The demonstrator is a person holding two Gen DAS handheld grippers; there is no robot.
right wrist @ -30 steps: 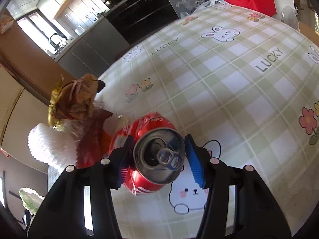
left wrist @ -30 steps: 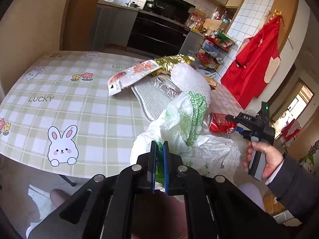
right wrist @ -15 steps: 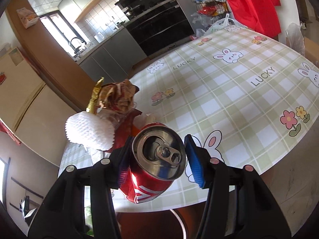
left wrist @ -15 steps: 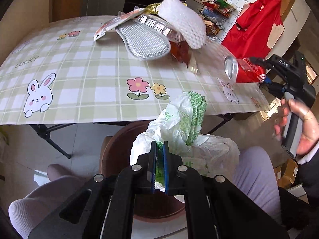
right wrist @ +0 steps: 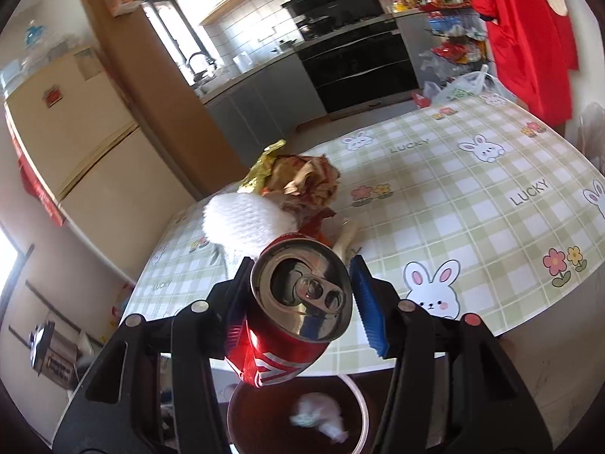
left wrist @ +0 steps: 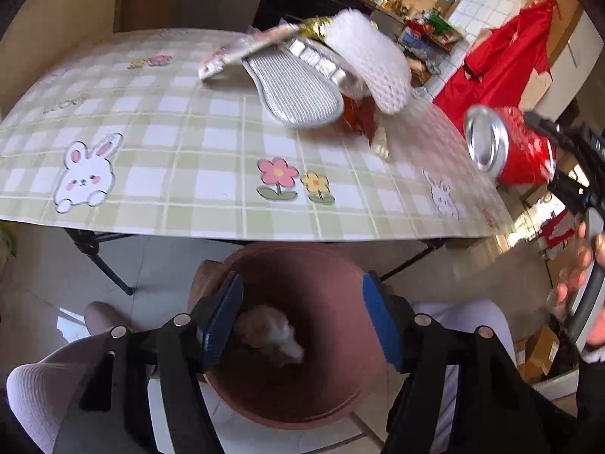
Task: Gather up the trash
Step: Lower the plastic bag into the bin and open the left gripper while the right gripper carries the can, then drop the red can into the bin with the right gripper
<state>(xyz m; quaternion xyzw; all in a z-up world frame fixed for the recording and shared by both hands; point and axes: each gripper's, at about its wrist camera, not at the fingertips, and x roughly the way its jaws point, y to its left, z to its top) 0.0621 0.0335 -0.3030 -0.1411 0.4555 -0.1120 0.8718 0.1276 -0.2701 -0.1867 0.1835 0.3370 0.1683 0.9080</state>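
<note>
My left gripper (left wrist: pixel 302 317) is open and empty above a brown bin (left wrist: pixel 340 386). A white and green plastic bag (left wrist: pixel 274 335) lies inside the bin; it also shows in the right wrist view (right wrist: pixel 321 418). My right gripper (right wrist: pixel 302 295) holds a red soda can (right wrist: pixel 298 314) just past the table edge, above the bin (right wrist: pixel 361 408). The can (left wrist: pixel 506 147) shows at right in the left wrist view. A trash pile remains on the table: white foam net (left wrist: pixel 374 64), silver insole (left wrist: pixel 295 90), gold wrapper (right wrist: pixel 264 170), printed packet (left wrist: pixel 230 53).
The table (left wrist: pixel 170 174) has a green checked cloth with rabbits and flowers. My knees (left wrist: pixel 41 386) flank the bin. A red garment (left wrist: pixel 503 60) hangs at the right. Kitchen counters and an oven (right wrist: pixel 359 64) stand beyond.
My left gripper opened and dropped the plastic bag into the bin. My right gripper carried the can off the table toward the bin.
</note>
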